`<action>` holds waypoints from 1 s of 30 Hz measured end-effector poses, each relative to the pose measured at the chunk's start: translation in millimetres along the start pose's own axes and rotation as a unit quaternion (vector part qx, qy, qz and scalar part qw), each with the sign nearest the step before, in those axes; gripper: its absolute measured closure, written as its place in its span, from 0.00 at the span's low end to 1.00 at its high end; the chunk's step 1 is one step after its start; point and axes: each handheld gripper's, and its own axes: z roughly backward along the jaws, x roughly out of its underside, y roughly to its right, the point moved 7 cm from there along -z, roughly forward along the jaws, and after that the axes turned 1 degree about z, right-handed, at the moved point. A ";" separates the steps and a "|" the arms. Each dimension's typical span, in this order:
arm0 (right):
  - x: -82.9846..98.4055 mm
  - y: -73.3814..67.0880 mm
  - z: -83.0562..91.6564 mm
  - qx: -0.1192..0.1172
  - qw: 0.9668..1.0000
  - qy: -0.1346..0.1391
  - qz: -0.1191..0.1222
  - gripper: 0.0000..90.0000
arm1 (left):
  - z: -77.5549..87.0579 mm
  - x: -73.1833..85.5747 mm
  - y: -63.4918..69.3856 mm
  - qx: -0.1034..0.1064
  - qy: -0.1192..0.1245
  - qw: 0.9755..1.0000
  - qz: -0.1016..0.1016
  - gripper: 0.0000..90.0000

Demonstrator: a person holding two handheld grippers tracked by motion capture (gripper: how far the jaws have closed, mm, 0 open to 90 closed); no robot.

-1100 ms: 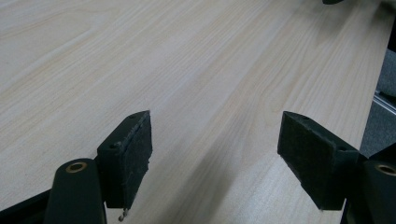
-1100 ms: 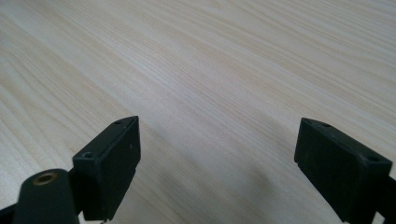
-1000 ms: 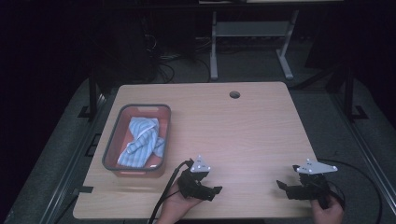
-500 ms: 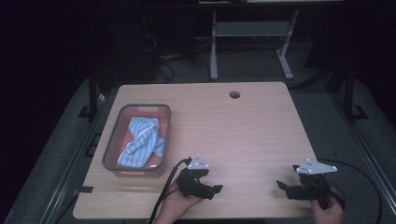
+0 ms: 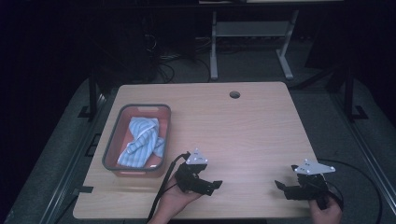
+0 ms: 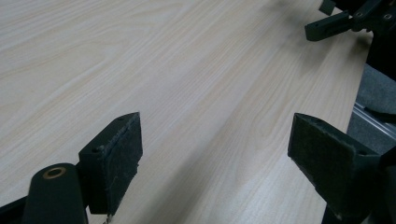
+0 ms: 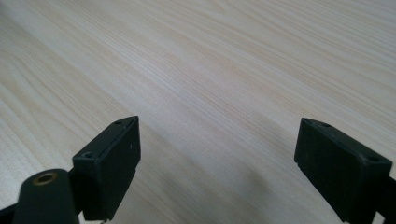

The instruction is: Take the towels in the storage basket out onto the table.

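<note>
Nothing has shifted noticeably since the earlier frames: both grippers sit where they were, low over the near edge of the tabletop (image 5: pixel 243 126). Left gripper (image 5: pixel 210 185): jaws spread wide, nothing between them. Right gripper (image 5: pixel 282 186): jaws likewise spread and empty.

Landmark: the grey-rimmed red bin (image 5: pixel 112 144), at the left side of the tabletop. A blue-and-white striped cloth (image 5: pixel 142 142) lies crumpled inside the bin; its long axis runs from the bin's near end toward its far end, parallel to the bin's long walls. The left gripper is just right of the bin's near corner; the right gripper is well apart from it.

Step in hand, as judged: ready position before any pick. The next move probably calls for the left gripper to swing over the bin's rim, descend onto a raised fold and close.
</note>
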 end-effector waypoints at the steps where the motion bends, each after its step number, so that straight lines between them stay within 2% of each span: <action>1: 0.0 -0.2 0.2 0.000 1.000 -0.001 -0.001 0.15 | 0.3 -0.7 0.3 0.000 0.000 1.000 0.000 0.20; 6: -0.6 -0.4 0.4 0.002 1.000 0.002 0.002 0.15 | 2.5 -3.6 -1.2 -0.002 -0.001 1.000 -0.003 0.19; 8: -0.5 -0.5 0.7 0.001 1.000 0.003 0.000 0.15 | 3.4 -6.6 -0.7 -0.001 0.006 1.000 0.002 0.19; 15: -2.1 -2.1 -0.1 0.005 1.000 0.005 0.000 0.15 | 7.2 -15.5 -1.0 -0.002 0.008 1.000 -0.006 0.19; 18: -3.9 -4.1 -0.1 0.006 1.000 0.006 0.005 0.15 | 8.7 -22.4 -1.6 0.000 0.014 1.000 -0.004 0.19; 23: -4.6 -5.7 -1.0 0.004 1.000 0.005 0.005 0.15 | 12.9 -34.4 -5.4 -0.004 0.005 1.000 -0.013 0.19; 29: -4.6 -4.6 0.5 0.006 1.000 0.008 0.004 0.15 | 17.4 -46.5 -8.2 -0.005 0.011 1.000 -0.007 0.19; 30: -4.5 -4.6 0.7 0.006 1.000 0.007 0.004 0.15 | 18.5 -47.5 -9.4 -0.006 0.007 1.000 -0.013 0.19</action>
